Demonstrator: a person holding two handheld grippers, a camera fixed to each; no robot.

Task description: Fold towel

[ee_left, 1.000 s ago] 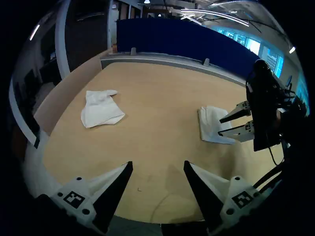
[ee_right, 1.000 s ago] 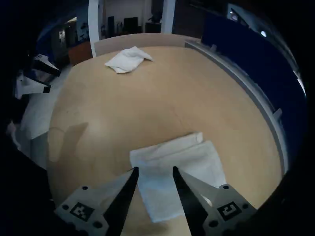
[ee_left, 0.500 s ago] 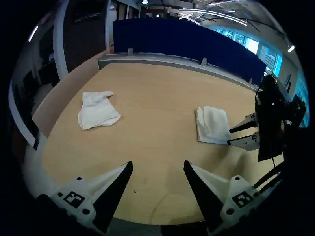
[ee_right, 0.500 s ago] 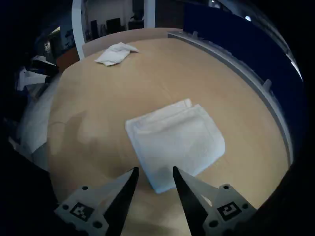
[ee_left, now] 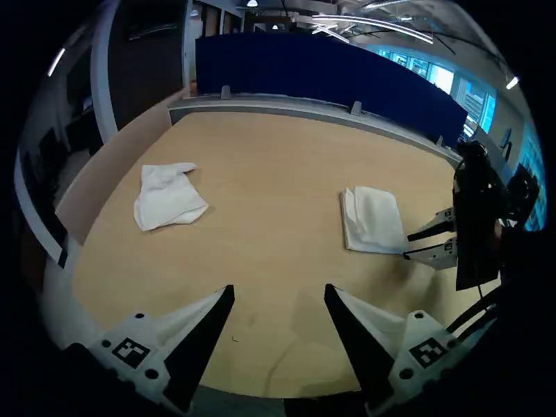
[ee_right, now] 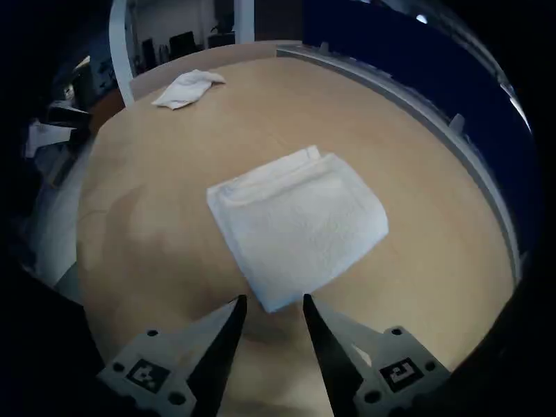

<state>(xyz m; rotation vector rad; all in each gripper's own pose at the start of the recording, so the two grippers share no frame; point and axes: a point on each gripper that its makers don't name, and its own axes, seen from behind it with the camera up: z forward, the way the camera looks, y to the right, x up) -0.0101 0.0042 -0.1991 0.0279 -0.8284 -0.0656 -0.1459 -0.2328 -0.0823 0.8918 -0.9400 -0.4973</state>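
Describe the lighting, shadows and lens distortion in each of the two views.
Left gripper view: the fisheye bows the blue partition and the far edge of the table, strip lights glare overhead, and windows glow cyan at right. Right gripper view: dimmer toward its rim, the folded towel sharp and evenly lit, a soft grey shadow on the wood left of it.

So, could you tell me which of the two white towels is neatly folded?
The towel just ahead of the right gripper, a flat rectangle; the far towel lies crumpled.

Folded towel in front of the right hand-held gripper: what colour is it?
The folded towel is plain white, with no pattern; clearest in the right gripper view.
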